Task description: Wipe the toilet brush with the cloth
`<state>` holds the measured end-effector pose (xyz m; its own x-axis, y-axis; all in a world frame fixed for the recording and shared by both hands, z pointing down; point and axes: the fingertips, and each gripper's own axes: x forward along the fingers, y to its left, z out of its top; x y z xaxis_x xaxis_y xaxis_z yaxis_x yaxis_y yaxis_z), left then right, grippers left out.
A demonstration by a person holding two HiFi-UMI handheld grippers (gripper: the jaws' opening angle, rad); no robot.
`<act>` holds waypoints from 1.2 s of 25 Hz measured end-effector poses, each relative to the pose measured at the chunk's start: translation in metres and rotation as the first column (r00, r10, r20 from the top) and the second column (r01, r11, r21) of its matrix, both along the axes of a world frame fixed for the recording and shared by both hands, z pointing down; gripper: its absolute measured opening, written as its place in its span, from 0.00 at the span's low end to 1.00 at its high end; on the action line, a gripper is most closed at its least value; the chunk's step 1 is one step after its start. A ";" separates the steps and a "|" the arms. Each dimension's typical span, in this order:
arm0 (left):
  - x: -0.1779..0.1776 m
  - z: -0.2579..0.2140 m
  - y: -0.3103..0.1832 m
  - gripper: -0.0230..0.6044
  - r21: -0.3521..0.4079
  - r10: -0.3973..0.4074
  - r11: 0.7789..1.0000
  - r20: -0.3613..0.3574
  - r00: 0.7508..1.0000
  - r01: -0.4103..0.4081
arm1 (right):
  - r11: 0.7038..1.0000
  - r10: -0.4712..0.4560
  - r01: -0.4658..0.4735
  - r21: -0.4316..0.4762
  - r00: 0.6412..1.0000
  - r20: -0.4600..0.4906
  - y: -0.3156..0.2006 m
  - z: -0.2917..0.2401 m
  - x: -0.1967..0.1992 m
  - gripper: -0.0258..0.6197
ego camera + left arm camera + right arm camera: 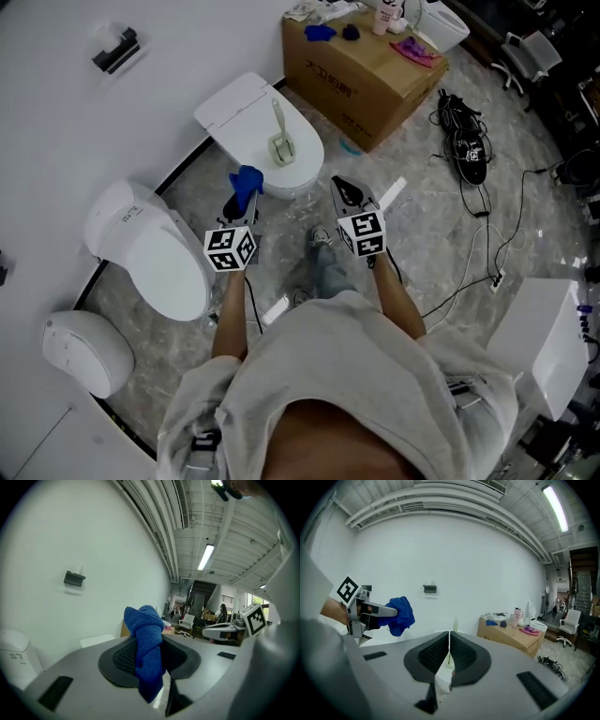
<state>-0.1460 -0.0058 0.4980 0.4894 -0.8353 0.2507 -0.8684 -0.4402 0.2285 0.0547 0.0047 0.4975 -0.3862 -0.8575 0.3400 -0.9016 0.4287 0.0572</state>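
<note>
A pale toilet brush [281, 139] stands upright in its holder on the closed lid of a white toilet [246, 108]; the right gripper view shows its handle [455, 623] straight ahead past the jaws. My left gripper [240, 199] is shut on a bunched blue cloth [247, 180], held in the air just left of and nearer than the brush. The cloth [146, 625] fills the gap of the left gripper [151, 654] and sticks up above it. My right gripper [341, 185] hovers to the brush's right, its jaws [449, 651] shut with nothing between them.
A second white toilet [155, 253] stands at the left, with a white rounded unit [82, 352] below it. A cardboard box [361, 70] with small items on top sits behind. Black shoes [467, 141] and cables [487, 253] lie on the marble floor at the right. The person's feet [323, 267] are below.
</note>
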 end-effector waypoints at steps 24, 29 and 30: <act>0.030 0.041 -0.149 0.24 -0.143 -0.180 0.972 0.058 0.982 0.186 | 0.955 -0.277 0.283 -0.090 0.958 0.075 -0.195 0.033 -0.021 0.09; 0.034 0.051 -0.169 0.24 -0.160 -0.186 0.967 0.081 0.979 0.197 | 0.941 -0.312 0.319 -0.114 0.947 0.076 -0.210 0.044 -0.023 0.09; 0.034 0.054 -0.174 0.24 -0.165 -0.184 0.967 0.086 0.979 0.196 | 0.939 -0.314 0.322 -0.119 0.946 0.077 -0.213 0.047 -0.023 0.09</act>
<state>-0.1116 -0.1796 0.5518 0.3021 -0.8526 0.4264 -0.9486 -0.2248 0.2228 0.0314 -0.2079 0.5441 -0.6531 -0.6372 0.4092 -0.7171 0.6941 -0.0636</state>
